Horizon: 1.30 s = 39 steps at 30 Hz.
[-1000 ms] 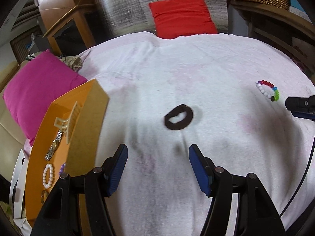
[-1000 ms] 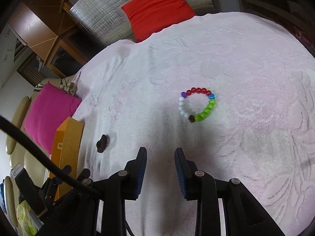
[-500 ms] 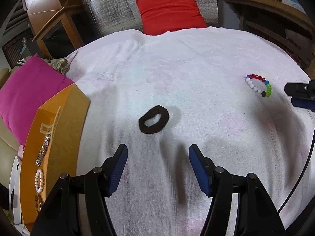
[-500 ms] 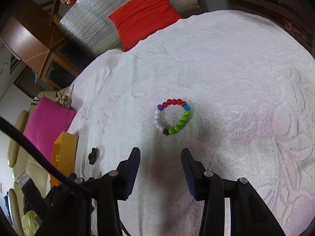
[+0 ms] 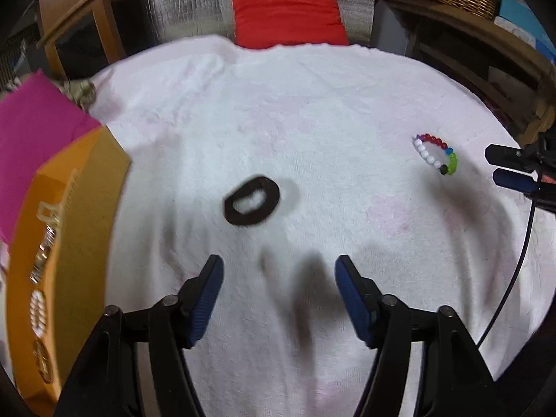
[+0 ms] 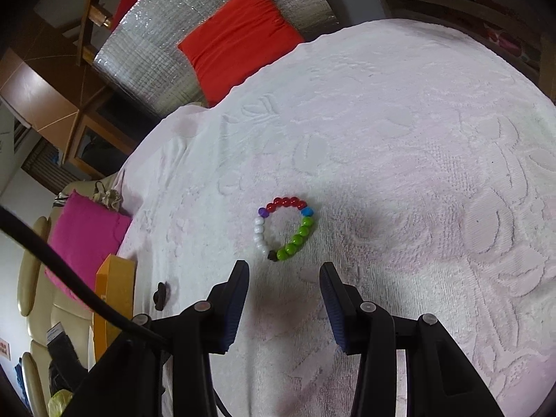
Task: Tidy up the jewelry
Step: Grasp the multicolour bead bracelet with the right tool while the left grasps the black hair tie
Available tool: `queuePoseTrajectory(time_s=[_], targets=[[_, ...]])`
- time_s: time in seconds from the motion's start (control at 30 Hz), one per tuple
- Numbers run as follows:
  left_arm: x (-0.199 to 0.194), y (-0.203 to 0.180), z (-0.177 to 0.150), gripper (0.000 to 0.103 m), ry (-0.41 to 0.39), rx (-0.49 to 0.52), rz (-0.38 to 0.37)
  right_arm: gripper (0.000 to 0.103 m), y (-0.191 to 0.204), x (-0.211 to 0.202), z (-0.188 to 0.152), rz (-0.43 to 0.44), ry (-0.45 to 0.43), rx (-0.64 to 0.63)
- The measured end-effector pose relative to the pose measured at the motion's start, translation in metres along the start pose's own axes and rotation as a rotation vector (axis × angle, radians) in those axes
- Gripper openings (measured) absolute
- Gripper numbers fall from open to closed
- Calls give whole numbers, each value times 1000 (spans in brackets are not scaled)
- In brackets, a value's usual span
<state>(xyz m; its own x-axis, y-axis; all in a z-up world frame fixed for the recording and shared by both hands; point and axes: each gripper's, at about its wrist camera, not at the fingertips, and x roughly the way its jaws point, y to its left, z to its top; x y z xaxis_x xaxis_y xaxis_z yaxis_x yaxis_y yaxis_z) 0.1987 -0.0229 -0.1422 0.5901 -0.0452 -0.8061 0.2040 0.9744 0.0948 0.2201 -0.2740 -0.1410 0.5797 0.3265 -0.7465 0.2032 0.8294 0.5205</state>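
Step in hand: approach, nothing picked up yet. The landmark is the orange tray (image 5: 83,208) at the left edge of the white towel (image 5: 312,104), which already holds several pieces (a pearl bracelet and a clip among them).

The left gripper (image 5: 276,295) hangs just short of the black ring-shaped band (image 5: 252,199), which lies near the tray's right side; its jaws have just been opening and stand wide apart with nothing between them.

The right gripper (image 6: 284,299) stands apart and empty just short of the coloured bead bracelet (image 6: 285,229), well right of the tray.

Next move probably calls for each gripper to descend, straddle one side of its loop and close.
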Motion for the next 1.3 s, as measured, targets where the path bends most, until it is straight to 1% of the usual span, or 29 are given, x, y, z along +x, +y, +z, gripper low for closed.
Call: queuePoseTrajectory(time_s=[0.03, 0.07, 0.1, 0.13, 0.2, 0.23, 0.33, 0.4, 0.5, 0.57, 0.63, 0.77, 0.8, 0.9, 1.0, 1.13, 1.23, 1.3], targets=[[-2, -1, 0, 86, -17, 14, 26, 47, 0, 1, 1, -2, 0, 4], [-4, -1, 1, 88, -43, 35, 53, 47, 0, 2, 3, -3, -1, 3], [-5, 0, 2, 88, -53, 46, 58, 47, 0, 3, 5, -10, -2, 2], [-4, 4, 4, 88, -52, 41, 54, 47, 0, 4, 7, -17, -4, 1], [-1, 14, 10, 88, -53, -10, 39, 47, -1, 6, 12, -27, -7, 0], [-1, 16, 12, 88, -49, -20, 30, 47, -1, 7, 16, -34, -9, 1], [8, 28, 26, 88, -23, -66, 21, 47, -3, 11, 24, -60, -22, 9], [12, 34, 32, 88, -12, -110, -6, 47, -3, 13, 28, -59, -25, 13], [24, 43, 31, 88, 3, -177, -45, 47, 0, 16, 29, -69, -23, 1], [31, 43, 29, 88, 14, -198, -51, 47, 1, 18, 29, -69, -19, -2], [34, 40, 29, 88, 10, -194, -34, 47, 2, 20, 28, -73, -16, -10], [37, 32, 34, 88, -12, -108, 44, 47, 1, 23, 27, -80, -9, -9], [37, 29, 34, 88, -13, -92, 51, 47, 0, 23, 27, -81, -9, -7], [33, 28, 35, 88, -28, -72, 23, 47, -3, 24, 27, -73, -7, 6], [29, 30, 36, 88, -46, -68, 17, 47, -3, 28, 28, -79, -9, 2], [32, 36, 36, 88, -28, -95, -4, 47, 3, 36, 30, -84, -7, -17], [33, 40, 34, 88, -18, -106, -11, 47, 8, 44, 32, -119, -6, -51], [34, 42, 33, 88, -12, -106, -15, 44, 8, 53, 34, -155, 5, -66]])
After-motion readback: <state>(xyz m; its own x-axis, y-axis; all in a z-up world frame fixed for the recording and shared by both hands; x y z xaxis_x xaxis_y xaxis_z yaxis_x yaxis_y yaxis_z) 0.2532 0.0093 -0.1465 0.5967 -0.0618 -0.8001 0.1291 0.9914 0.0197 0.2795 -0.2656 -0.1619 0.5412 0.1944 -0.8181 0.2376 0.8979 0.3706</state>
